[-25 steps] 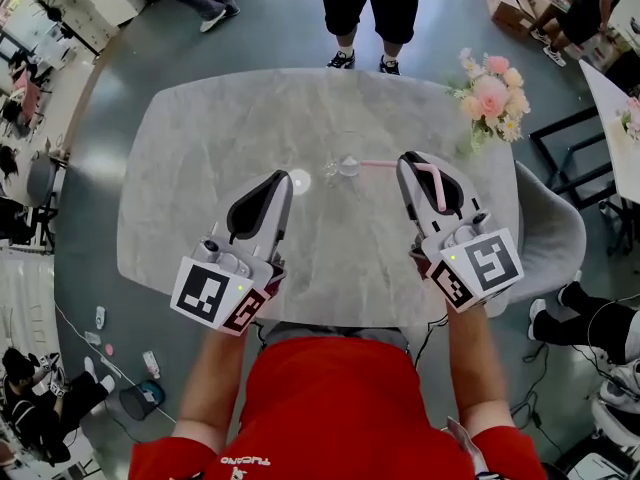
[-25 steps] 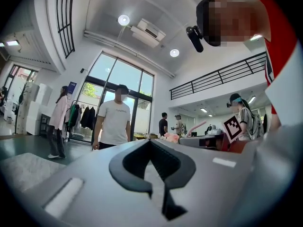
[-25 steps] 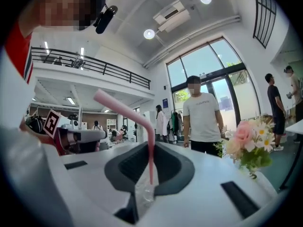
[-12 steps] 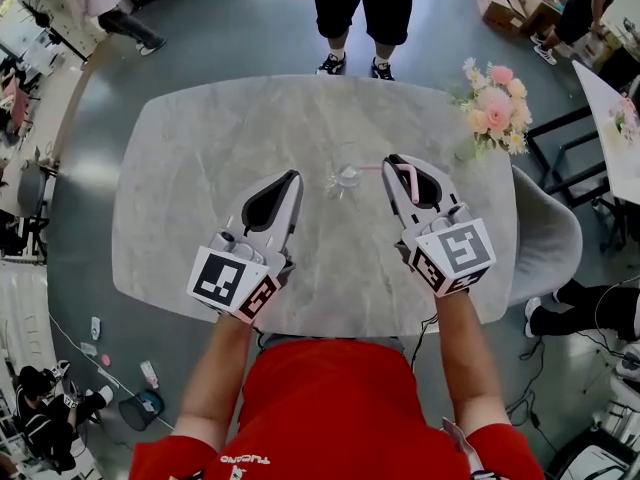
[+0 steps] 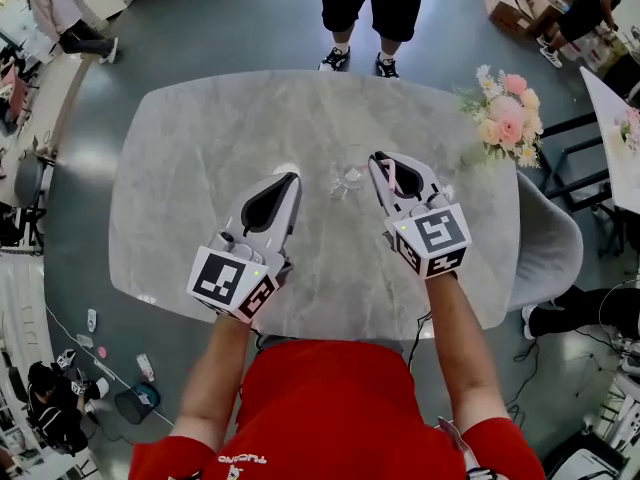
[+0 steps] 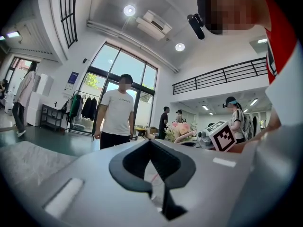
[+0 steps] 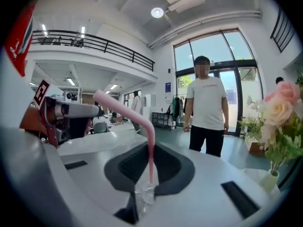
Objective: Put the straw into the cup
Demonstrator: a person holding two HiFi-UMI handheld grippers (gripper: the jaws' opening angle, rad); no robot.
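Observation:
A clear cup (image 5: 350,176) stands near the middle of the grey marble table (image 5: 200,148). My right gripper (image 5: 383,163) sits just right of the cup, shut on a pink bendy straw (image 5: 393,175). In the right gripper view the straw (image 7: 150,145) rises upright from between the jaws and bends left at the top, with a scrap of clear wrapper (image 7: 143,193) at its foot. My left gripper (image 5: 292,177) hovers left of the cup, its jaws shut with nothing between them; its tips (image 6: 150,142) meet in the left gripper view.
A vase of pink flowers (image 5: 505,118) stands at the table's right edge, also in the right gripper view as flowers (image 7: 279,108). A person (image 5: 372,8) stands beyond the far edge. A grey chair (image 5: 548,238) sits to the right.
My right gripper has come down and leftward with the straw, closing in on the cup. The left gripper has sunk a little and stays left of the cup.

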